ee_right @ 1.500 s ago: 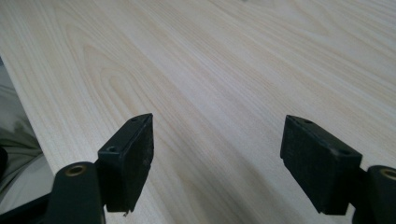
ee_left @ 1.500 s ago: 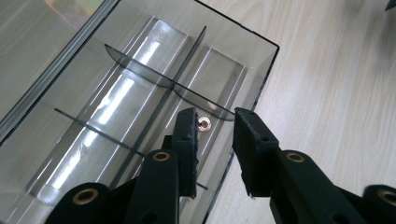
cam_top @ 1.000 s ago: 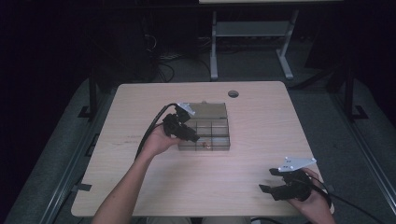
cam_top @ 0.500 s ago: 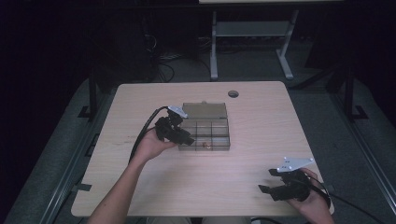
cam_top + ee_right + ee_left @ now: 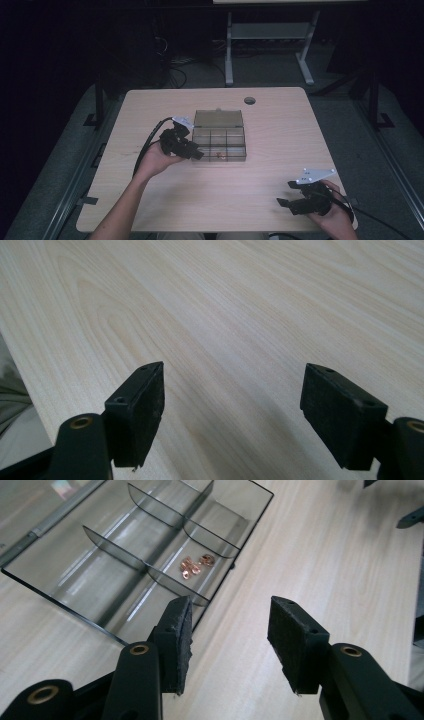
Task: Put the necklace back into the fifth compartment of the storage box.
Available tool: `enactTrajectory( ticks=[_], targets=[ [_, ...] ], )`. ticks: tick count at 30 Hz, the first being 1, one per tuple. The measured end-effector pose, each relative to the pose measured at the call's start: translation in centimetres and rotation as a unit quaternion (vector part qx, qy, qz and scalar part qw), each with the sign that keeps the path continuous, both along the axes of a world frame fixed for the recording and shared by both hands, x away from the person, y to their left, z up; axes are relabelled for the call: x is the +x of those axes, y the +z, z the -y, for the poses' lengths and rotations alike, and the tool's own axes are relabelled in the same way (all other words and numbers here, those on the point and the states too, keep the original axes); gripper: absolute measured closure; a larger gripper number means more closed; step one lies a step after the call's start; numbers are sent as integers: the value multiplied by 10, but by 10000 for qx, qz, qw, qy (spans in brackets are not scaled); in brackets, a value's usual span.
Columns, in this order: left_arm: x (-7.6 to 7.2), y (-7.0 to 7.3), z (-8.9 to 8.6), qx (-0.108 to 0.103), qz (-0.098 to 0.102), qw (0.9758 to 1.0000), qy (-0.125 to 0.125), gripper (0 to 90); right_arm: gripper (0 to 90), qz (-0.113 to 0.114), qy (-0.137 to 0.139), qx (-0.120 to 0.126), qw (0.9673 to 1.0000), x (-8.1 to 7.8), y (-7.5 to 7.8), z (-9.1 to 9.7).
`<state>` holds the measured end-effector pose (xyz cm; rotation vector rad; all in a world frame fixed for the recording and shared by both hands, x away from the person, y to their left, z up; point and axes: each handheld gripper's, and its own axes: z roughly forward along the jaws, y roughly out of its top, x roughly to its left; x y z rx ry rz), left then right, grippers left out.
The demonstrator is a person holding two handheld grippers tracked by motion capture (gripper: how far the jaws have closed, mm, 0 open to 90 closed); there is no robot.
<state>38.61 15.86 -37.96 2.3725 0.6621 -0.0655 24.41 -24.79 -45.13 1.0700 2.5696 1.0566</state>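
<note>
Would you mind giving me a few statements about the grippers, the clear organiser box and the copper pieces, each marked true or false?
1. The left gripper has its jaws apart with nothing between them. True.
2. The small copper pieces lie loose on the table beside the box. False: they lie inside one compartment of the organiser box.
3. The right gripper is shut on a copper piece. False: it is open and empty above bare table.
4. The box's lid is open. True.
5. The right gripper sits at the box's far edge. False: it is near the table's near right corner, well apart from the box.
</note>
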Motion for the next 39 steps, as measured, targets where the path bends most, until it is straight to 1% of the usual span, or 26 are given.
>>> enactTrajectory(
  ticks=[3,7,8,12,15,17,20,22,28,29,34,39],
  targets=[
    [-3,0,-2,-26,13,10000,1,513,254,-23,-14,6,10000,0,-1,0],
    [-9,1,-8,-22,53,10000,-8,475,249,-31,-32,-17,10000,1,-1,0],
    [-11,1,-9,-40,36,10000,12,473,249,-28,-33,-28,10000,2,-1,0],
    [-14,2,-14,-48,94,9999,19,458,249,-26,-32,-52,10000,2,-2,0],
    [-20,2,-19,-56,108,9999,48,450,249,-70,-69,-54,9999,2,-2,0],
    [-22,3,-21,-54,118,9999,36,447,249,-65,-60,-69,9999,3,-2,1],
    [-24,3,-25,-98,129,9998,88,433,249,-56,-58,-79,9999,3,-3,0],
    [-26,1,-30,-118,116,9998,111,432,249,-36,-57,-96,9999,4,-3,0],
    [-31,-2,-36,-136,102,9997,152,407,249,-78,-115,-84,9999,4,-3,0],
    [-33,-4,-39,-175,99,9996,198,402,249,-82,-124,-80,9999,4,-3,0],
    [-37,-6,-46,-163,99,9995,253,393,249,-69,-117,-95,9999,5,-4,1],
    [-43,-8,-56,-209,124,9993,293,385,249,-91,-131,-99,9998,5,-5,1]
  ],
)
